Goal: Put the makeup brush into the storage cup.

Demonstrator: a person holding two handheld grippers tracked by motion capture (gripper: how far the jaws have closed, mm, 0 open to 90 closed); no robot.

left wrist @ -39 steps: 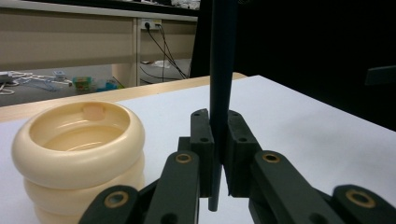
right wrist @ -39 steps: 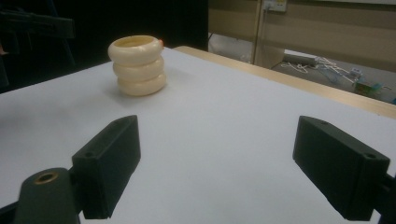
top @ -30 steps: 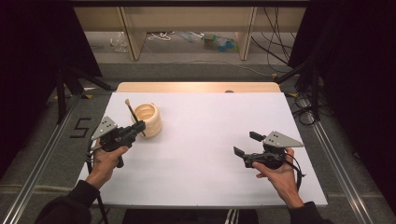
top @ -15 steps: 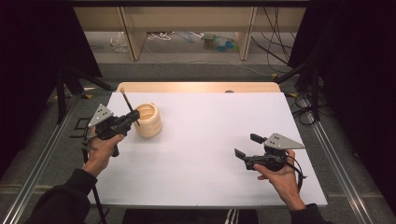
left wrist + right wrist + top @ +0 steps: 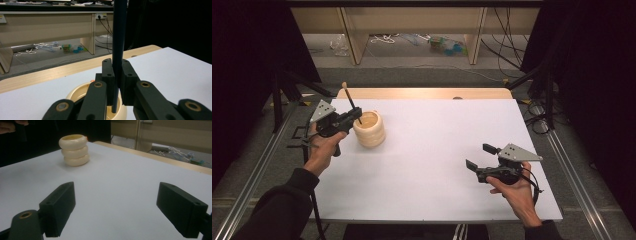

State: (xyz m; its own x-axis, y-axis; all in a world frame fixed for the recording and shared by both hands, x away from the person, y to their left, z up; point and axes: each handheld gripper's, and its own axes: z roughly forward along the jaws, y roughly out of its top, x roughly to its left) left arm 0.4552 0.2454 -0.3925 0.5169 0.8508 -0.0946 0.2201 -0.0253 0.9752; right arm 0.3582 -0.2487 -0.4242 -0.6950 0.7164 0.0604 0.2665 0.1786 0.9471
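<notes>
A cream ribbed pot (image 5: pixel 369 128) stands on the white table top (image 5: pixel 437 150) at the left. My left gripper (image 5: pixel 358 116) is shut on a thin dark stick (image 5: pixel 353 106) with a pale knob on top, held nearly upright. In the left gripper view the stick (image 5: pixel 117 45) runs up between the pressed pads, and its lower tip hangs over the pot's mouth (image 5: pixel 95 100). My right gripper (image 5: pixel 478 156) rests low at the right of the table, jaws wide apart and nothing between them. In the right gripper view the pot (image 5: pixel 74 150) stands far off at the upper left.
A wooden strip (image 5: pixel 427 93) borders the table's far edge. Beyond it are desk legs (image 5: pixel 356 37), cables and small clutter on the floor. Metal rails (image 5: pixel 572 185) run along both sides of the table.
My left gripper has carried the stick up and away along the table's left side, from beside the pot to over its rim. The right gripper has stayed put.
</notes>
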